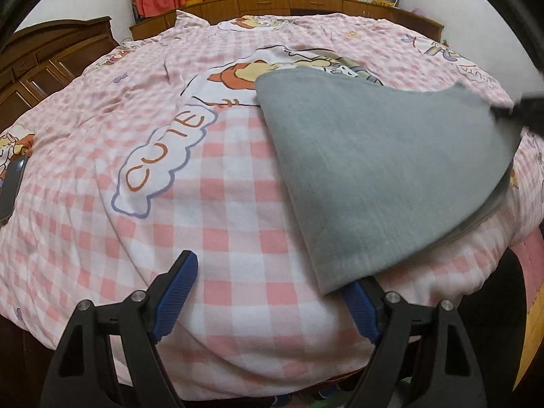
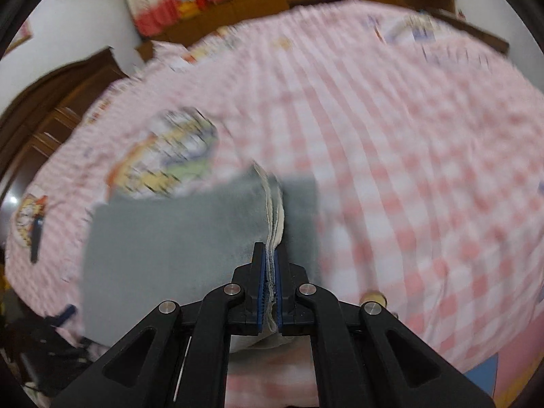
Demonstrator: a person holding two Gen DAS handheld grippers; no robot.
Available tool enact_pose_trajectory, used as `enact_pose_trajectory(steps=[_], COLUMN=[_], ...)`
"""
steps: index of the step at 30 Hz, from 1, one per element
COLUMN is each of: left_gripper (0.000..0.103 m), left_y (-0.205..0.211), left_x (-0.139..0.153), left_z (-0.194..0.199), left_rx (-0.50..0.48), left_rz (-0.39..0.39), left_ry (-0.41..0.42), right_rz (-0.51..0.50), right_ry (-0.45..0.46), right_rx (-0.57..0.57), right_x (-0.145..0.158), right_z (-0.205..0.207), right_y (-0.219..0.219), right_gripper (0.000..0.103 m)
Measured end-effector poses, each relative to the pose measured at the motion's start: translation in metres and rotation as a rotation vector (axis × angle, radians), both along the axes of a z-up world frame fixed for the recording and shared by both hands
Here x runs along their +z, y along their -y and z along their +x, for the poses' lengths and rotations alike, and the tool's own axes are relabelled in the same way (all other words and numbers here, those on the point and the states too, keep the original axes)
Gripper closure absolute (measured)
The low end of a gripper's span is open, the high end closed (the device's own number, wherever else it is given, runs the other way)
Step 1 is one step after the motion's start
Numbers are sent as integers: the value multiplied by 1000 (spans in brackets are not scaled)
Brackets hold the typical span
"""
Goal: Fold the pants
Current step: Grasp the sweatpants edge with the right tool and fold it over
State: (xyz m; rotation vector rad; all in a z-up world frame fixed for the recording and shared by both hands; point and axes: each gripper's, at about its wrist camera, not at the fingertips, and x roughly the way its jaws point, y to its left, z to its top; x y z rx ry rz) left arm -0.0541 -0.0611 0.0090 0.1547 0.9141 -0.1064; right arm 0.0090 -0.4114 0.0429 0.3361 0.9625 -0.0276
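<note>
1. The grey pants (image 1: pixel 380 170) lie on the pink checked bedspread (image 1: pixel 210 224), just to the right of the "CUTE" cloud print (image 1: pixel 159 170), doubled over into a flat panel; judging by the layered edges at the lower right, at least one fold is already made.
2. The right gripper (image 2: pixel 271 251) is clenched on a stitched edge of the pants, pale lining showing between its blue pads (image 2: pixel 260 272); holding the edge taut probably lets the person carry that layer over for the next fold.
3. The left gripper (image 1: pixel 272 285) stands wide, released and holding nothing, with the near corner of the pants lying over its right finger; it likely waits to pin or grasp that corner.
4. The right wrist view is smeared by motion, so the bed's prints beyond the pants are hard to read.
5. Waistband and hems cannot be told apart. A dark blurred shape (image 1: pixel 523 108) at the far right of the pants is probably the right gripper, cut off.
</note>
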Motion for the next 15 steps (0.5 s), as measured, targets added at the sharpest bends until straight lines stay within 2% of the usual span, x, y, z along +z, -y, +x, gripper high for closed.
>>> enact_pose_trajectory(steps=[3,5,8,11,13,15], left_gripper=[17,17,18,18,18,18], left_y=[-1,-7,-16,-24,-27,-25], left_x=[-2,-2,2,8,17,28], left_z=[-1,-1,-3,-10,-15,-18], left_rx=[-10,-19,-37,-45,-60,-83], left_rz=[-6,-43,-89,-142,-178,-178], left_ry=[-11,-31,-74,-104,-109,-83], right_rz=[8,5,-36,-68,-46,-29], right_ry=[21,19,36,128,158,159], right_rx=[-8,-10,-68,-81,-56,-16], right_x=[-9,-5,14,39,48,49], right_z=[-6,-8,-23,-42,-49,-50], right_y=[3,3,2,-2,-7,-16], right_gripper=[97,95,87,74,73,73])
